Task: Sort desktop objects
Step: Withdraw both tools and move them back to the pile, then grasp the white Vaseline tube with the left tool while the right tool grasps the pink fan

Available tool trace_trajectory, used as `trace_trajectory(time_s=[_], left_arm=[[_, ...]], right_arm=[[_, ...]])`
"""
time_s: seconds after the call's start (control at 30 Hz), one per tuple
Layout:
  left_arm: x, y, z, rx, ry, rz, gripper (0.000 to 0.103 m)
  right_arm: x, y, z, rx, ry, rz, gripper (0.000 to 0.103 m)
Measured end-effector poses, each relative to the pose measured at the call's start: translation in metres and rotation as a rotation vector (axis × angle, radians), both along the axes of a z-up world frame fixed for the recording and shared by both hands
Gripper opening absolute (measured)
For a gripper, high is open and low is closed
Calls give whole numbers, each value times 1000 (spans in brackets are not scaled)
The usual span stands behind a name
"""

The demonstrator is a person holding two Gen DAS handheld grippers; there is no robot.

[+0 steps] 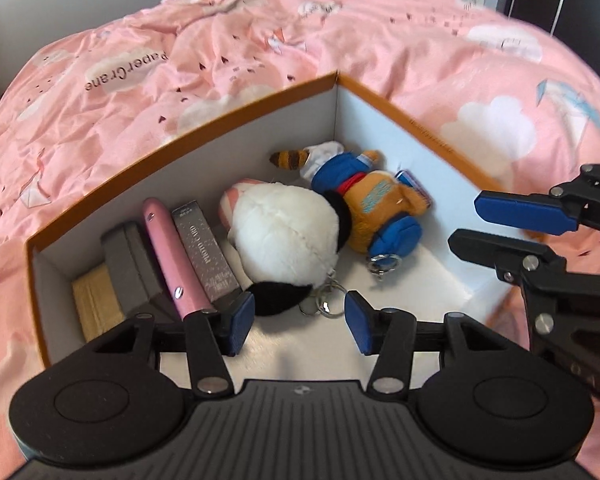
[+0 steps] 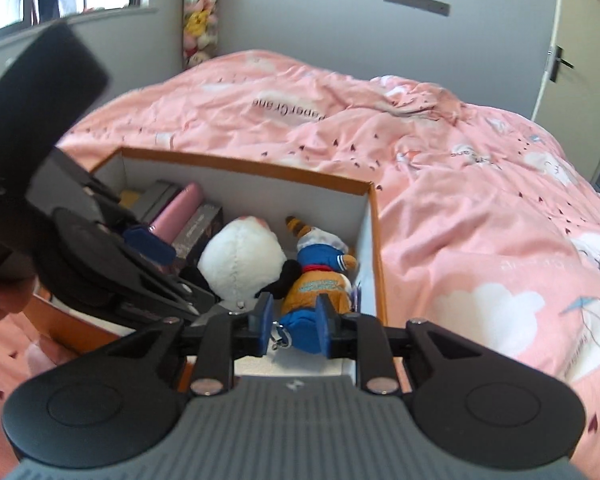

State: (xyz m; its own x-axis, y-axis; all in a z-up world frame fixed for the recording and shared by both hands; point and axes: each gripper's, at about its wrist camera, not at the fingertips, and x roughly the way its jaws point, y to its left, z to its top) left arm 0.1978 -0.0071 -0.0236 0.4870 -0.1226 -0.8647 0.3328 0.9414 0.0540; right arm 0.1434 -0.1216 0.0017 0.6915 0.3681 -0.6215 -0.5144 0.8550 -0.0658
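Observation:
An orange-rimmed white box sits on a pink bed. Inside lie a white and black plush, an orange and blue plush doll, a pink case, a grey patterned box, dark grey boxes and a tan item. My left gripper is open and empty above the box's near end, by the white plush's keyring. My right gripper is open over the box, its fingers either side of the orange doll, just above it. The white plush lies left of it.
The pink printed duvet surrounds the box on all sides. My right gripper's fingers reach in over the box's right wall. A grey wall, a window and hanging plush toys stand beyond the bed.

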Motion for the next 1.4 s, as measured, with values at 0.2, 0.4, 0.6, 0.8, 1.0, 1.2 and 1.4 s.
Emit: trace_trajectory(time_s=[0.2,0.4,0.6,0.8,1.0,1.2,1.4], left_arm=[[-41,10,28,-80,-103,31,58],[-83,25,49,-170,-183,79,60],[-118,40,57,-203,-242,115,61],[-147,58,54,-297,-238,150,61],[-162,71,27,-339,-94,236,61],[-172,85,-4,-380,63,339,59],[-173,75,-24,-359,158,373,59]], right_arm=[[-24,-9,15,36,-52,-8,26],[-54,-12,26,70,-75,46,26],[-75,-21,23,144,7,103,26],[-93,-24,16,150,70,159,29],[-106,-31,-4,112,140,150,34],[-108,-35,-28,96,252,134,34],[-107,-26,-44,44,325,160,34]])
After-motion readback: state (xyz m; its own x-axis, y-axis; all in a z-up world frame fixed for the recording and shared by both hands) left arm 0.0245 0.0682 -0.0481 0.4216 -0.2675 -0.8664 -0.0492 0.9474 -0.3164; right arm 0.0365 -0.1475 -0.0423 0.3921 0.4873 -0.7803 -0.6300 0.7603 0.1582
